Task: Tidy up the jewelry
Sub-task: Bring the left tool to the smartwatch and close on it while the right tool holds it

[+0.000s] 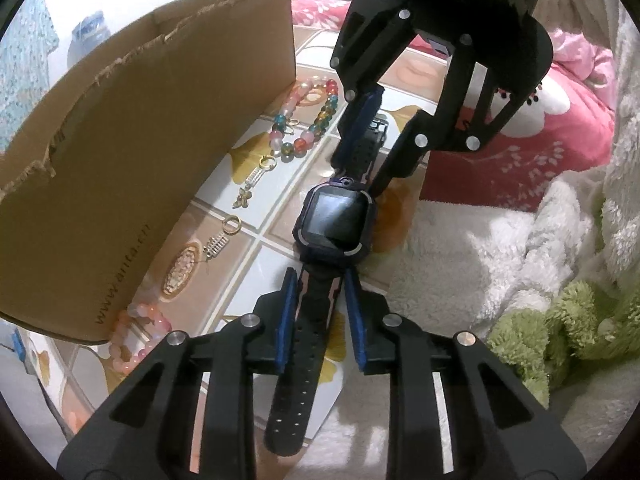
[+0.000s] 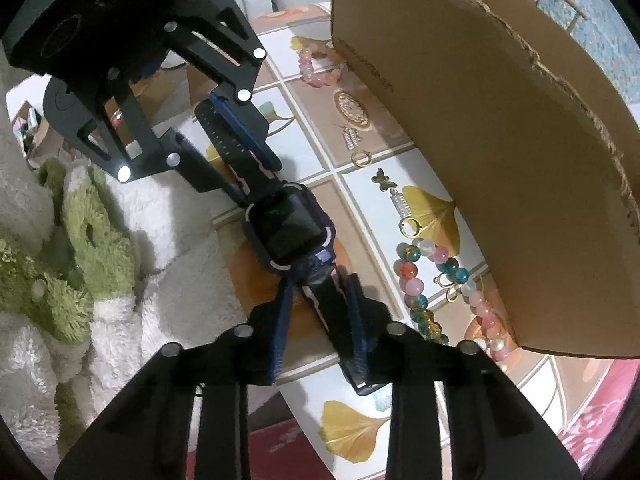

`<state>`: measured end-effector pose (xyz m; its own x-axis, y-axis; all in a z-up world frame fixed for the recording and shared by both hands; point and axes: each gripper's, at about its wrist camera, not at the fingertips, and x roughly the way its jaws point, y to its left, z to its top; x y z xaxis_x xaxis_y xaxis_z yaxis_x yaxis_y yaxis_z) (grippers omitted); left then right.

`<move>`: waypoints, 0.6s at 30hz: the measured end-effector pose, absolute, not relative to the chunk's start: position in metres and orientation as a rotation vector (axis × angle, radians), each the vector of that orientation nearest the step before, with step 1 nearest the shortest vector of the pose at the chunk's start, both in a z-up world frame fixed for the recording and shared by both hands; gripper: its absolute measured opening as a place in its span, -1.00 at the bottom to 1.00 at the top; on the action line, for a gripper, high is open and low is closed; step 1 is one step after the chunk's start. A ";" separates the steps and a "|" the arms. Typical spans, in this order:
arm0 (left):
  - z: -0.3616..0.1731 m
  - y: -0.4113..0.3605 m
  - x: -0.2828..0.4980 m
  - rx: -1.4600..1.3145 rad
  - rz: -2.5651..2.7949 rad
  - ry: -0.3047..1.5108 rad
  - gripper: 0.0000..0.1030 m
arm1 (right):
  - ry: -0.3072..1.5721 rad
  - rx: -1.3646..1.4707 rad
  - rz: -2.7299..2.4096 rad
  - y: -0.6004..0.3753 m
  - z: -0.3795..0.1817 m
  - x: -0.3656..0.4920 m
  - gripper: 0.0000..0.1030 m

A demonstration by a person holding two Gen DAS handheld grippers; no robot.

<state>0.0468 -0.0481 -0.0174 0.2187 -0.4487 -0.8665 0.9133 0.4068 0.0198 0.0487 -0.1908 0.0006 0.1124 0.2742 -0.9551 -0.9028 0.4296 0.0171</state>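
Both grippers are on the dark purple-black square-faced smartwatch [image 1: 335,219] right now. The left gripper [image 1: 320,300] has its blue pads pinched in on the long perforated rubber strap just below the watch face, and the right gripper [image 2: 320,312] is clamped narrow on the other strap end, pads pressing it from both sides. The watch sits stretched between them on the tile-patterned worktop [image 1: 280,268] with yellow ginkgo leaves.

The brown cardboard box [image 1: 140,152] stands beside it, its wall close. In the strip between are a multicolour glass-bead bracelet [image 1: 308,120], two gold rings with little silver charms [image 1: 256,178], and a pink bead bracelet [image 1: 138,334] touching the box's corner. On the other side the worktop edge is just beside the watch, with a fluffy white blanket [image 1: 480,240] and a green plush thing [image 1: 560,332] past it.
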 end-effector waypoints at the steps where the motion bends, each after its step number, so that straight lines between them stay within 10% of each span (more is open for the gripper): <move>1: -0.016 -0.048 0.047 0.617 -1.030 0.911 -0.56 | 1.132 -0.701 0.972 -0.191 0.002 0.046 -0.83; 10: -0.015 -0.049 0.038 0.649 -1.014 0.880 -0.61 | 1.139 -0.662 0.949 -0.190 0.003 0.047 -0.92; 12: -0.014 -0.049 0.036 0.651 -1.012 0.877 -0.61 | 1.122 -0.663 0.960 -0.190 0.007 0.046 -0.79; 15: -0.014 -0.050 0.034 0.657 -1.011 0.875 -0.61 | 1.040 -0.680 0.983 -0.187 0.016 0.038 -0.05; 18: -0.016 -0.052 0.034 0.677 -1.006 0.868 -0.61 | 1.003 -0.742 0.998 -0.176 0.012 0.035 -0.05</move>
<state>0.0335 -0.0517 -0.0159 0.2693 -0.4290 -0.8622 0.9156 0.3916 0.0911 0.0350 -0.1761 0.0117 0.1950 0.3252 -0.9253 -0.9236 0.3783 -0.0616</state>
